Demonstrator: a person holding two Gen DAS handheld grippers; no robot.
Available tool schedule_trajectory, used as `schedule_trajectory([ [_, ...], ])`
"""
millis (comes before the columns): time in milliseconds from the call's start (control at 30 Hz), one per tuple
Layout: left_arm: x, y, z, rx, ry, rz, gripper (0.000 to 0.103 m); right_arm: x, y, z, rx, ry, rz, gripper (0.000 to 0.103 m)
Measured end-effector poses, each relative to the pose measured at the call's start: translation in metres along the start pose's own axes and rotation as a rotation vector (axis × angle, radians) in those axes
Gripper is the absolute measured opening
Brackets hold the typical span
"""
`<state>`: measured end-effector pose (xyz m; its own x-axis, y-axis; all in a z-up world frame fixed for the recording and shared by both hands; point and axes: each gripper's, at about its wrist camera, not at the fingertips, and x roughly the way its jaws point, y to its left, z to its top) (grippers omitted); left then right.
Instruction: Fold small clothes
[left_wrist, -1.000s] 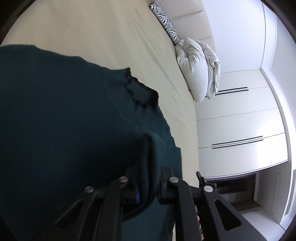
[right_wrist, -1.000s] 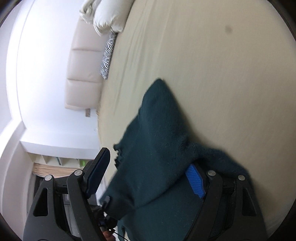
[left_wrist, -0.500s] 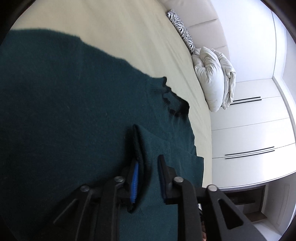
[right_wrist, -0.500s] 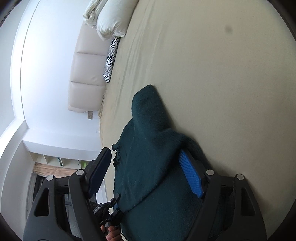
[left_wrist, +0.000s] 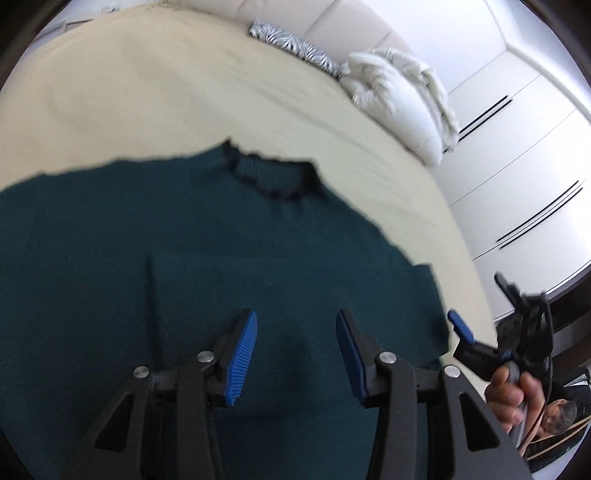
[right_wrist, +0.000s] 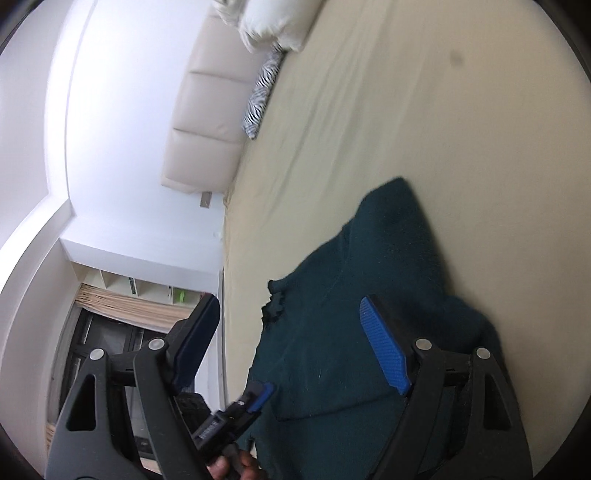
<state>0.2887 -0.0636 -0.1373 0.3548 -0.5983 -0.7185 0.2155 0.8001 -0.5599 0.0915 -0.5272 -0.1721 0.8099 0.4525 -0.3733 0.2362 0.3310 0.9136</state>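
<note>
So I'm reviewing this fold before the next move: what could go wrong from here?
The sweater lies near the bed edge, so another pull might drag it off. Both the left gripper and right gripper are open, so the folded sleeve is unheld and may spring back.

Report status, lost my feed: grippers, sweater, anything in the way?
Left gripper open, empty. Right gripper open, empty. Teal sweater flat on bed, one side folded in. Nothing in the way.

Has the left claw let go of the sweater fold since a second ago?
Yes. The left claw now gapes open above the flat sweater, whose collar sits farther up the view.
</note>
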Motion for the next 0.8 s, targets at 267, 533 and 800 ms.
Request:
schedule_trajectory([
  [267,0.001,0.042,-0.007,-0.059,-0.019,-0.110,0.023,-0.017,-0.054,0.021,0.035,-0.039,-0.116,0.057],
  [533,0.004,0.039,-0.017,-0.061,-0.066,-0.141,0.020,0.007,0.007,0.030,-0.133,-0.036,-0.101,0.079],
  [800,0.012,0.056,-0.016,-0.126,-0.060,-0.173,0.006,0.026,-0.018,0.042,-0.090,-0.005,-0.174,0.070],
])
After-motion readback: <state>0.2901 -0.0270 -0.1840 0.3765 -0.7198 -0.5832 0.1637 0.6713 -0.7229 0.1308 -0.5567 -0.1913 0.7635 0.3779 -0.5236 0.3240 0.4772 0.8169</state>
